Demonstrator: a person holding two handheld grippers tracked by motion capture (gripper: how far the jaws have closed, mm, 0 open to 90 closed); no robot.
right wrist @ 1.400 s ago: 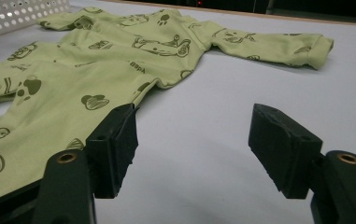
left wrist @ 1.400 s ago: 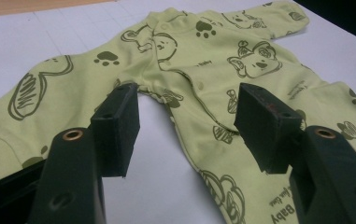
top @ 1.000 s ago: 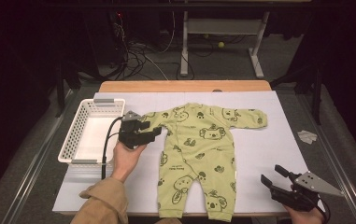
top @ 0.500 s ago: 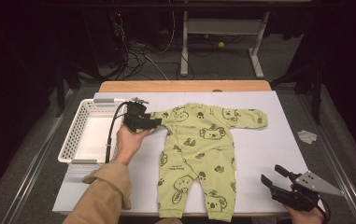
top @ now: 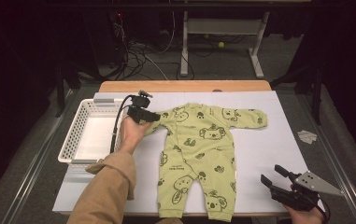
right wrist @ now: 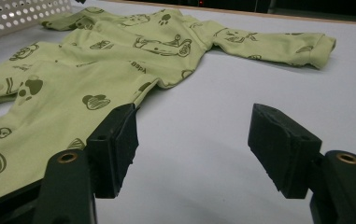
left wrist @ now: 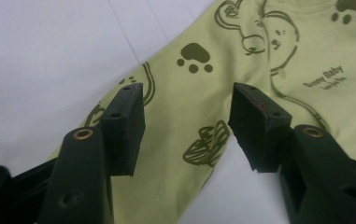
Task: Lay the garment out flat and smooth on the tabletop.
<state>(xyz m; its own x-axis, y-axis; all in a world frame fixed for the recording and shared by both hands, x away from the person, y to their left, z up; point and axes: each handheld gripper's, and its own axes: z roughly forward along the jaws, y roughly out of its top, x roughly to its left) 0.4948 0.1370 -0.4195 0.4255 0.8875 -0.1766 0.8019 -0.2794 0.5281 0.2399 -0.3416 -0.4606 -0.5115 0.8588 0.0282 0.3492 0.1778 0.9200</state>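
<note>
A light green baby onesie (top: 199,149) printed with koalas and paws lies flat on the white tabletop (top: 269,144), with its sleeves spread out. My left gripper (top: 154,116) hangs over the onesie's left sleeve (left wrist: 180,140). Its jaws have just been closing and still stand apart, one on each side of the sleeve, and the pads do not press the cloth. In the left gripper view, that gripper (left wrist: 187,100) looks down on a paw print. My right gripper (top: 271,176) rests near the table's front right corner, open and with nothing between its jaws. From the right gripper (right wrist: 194,123), the onesie (right wrist: 96,60) stretches off to the left.
A white perforated basket (top: 75,135) stands at the table's left edge, close to my left hand. The table's far edge is a wooden strip (top: 185,86). A crumpled white scrap (top: 307,136) lies on the floor to the right. Cables and a metal frame sit beyond the table.
My left hand has moved away from me and slightly left, from the onesie's chest to its left sleeve, and its jaws have narrowed a little. The right gripper has not moved.
</note>
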